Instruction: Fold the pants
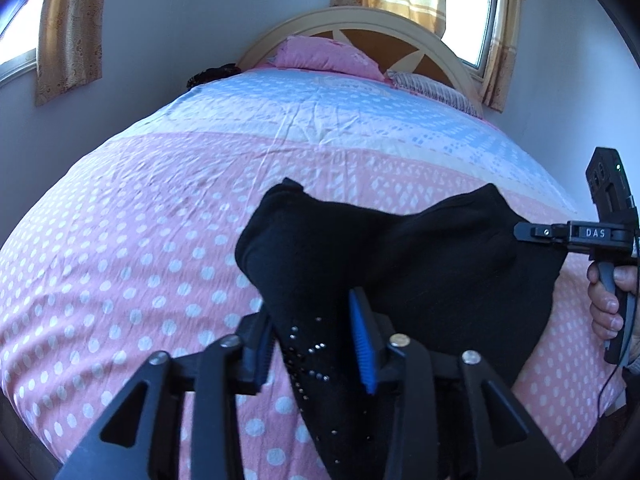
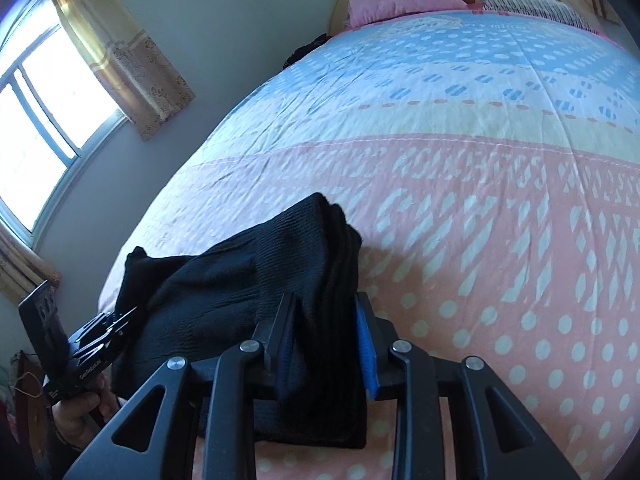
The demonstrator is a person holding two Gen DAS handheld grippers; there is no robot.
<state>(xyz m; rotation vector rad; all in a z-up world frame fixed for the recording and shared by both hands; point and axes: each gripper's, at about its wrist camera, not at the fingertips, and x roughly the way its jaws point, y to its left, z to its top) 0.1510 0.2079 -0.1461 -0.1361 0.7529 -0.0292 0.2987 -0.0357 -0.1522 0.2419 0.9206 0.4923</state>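
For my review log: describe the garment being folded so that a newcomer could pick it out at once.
Start from the bed with the pink, white-dotted cover. At its near end hang the black pants, clamped by the left gripper and the right gripper. They are the only black cloth held up, with small shiny studs.

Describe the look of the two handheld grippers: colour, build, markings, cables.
Both are black. Left gripper and right gripper have angular linkage arms with silver pivot bolts and ribbed blue pads. The right one carries white "DAS" lettering, a green light, a grey trigger and a thin black cable.
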